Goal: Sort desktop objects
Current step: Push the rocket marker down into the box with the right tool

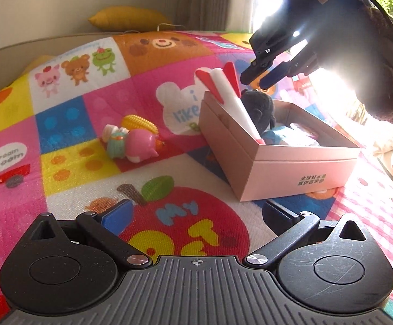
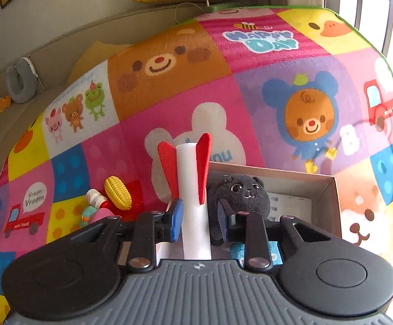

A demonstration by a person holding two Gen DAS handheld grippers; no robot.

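Here's the right gripper over the pink cardboard box, and its blue-padded fingers sit narrowly apart on either side of the white foam rocket with red fins. From the left wrist view, though, that gripper hangs clear above the box with nothing between its tips, so no grip. The rocket leans on the box's far-left corner, nose down inside, fins poking over the rim beside a black plush cat.

The left gripper waits near the mat's front edge, fingers spread wide, empty.

Still loose on the colourful cartoon play mat, left of the box: a yellow plastic corn cob and a pink-and-teal toy figure, touching each other. Both look light, hard and rather slick, so I'd pinch the corn across its ribbed middle.
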